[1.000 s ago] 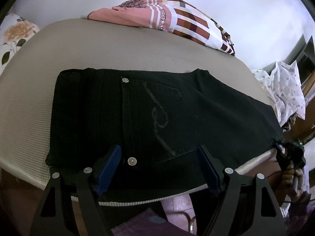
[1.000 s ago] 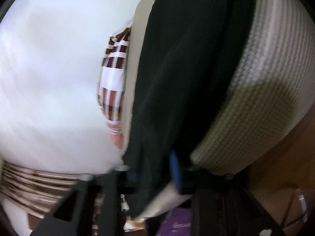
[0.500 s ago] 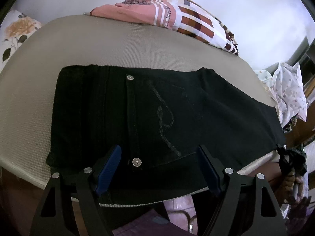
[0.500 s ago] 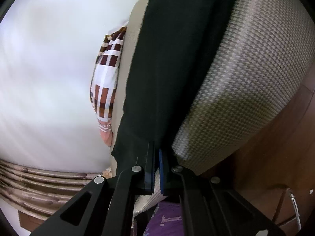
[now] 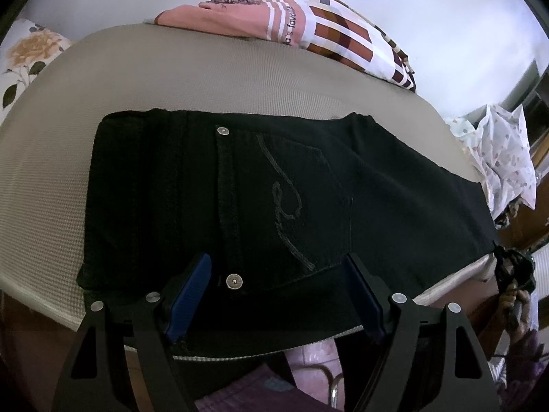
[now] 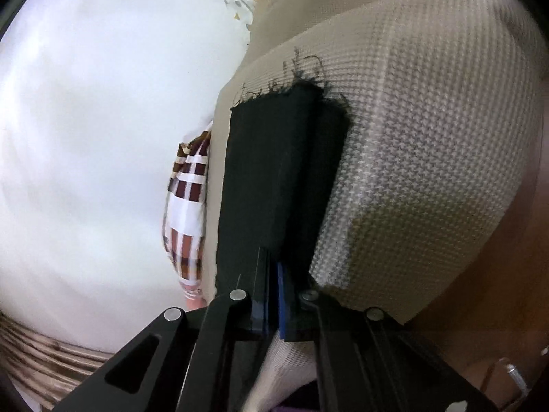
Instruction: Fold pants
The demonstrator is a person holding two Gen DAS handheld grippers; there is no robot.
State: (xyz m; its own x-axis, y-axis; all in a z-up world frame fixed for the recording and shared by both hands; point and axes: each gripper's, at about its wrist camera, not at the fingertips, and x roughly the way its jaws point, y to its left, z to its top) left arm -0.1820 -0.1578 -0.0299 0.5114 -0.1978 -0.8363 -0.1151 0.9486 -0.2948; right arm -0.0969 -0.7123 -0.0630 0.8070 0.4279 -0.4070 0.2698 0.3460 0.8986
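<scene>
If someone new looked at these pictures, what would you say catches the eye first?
The black pants spread across the beige mattress, back pocket up, between the open left claw. Next, the right claw shut on the frayed leg end. Behind, a pink and checked blanket lies by the wall.

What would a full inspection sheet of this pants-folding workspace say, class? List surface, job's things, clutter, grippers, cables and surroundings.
Surface: beige woven mattress, mostly bare.
Job's things: black pants lying flat, back pocket up; frayed leg hem lifted over the mattress.
Clutter: pink and checked bedding at the far edge; floral pillow; dotted white cloth.
Grippers: left gripper open over the waistband; right gripper shut on the pants leg.
Cables: nothing seen.
Surroundings: white wall.
</scene>
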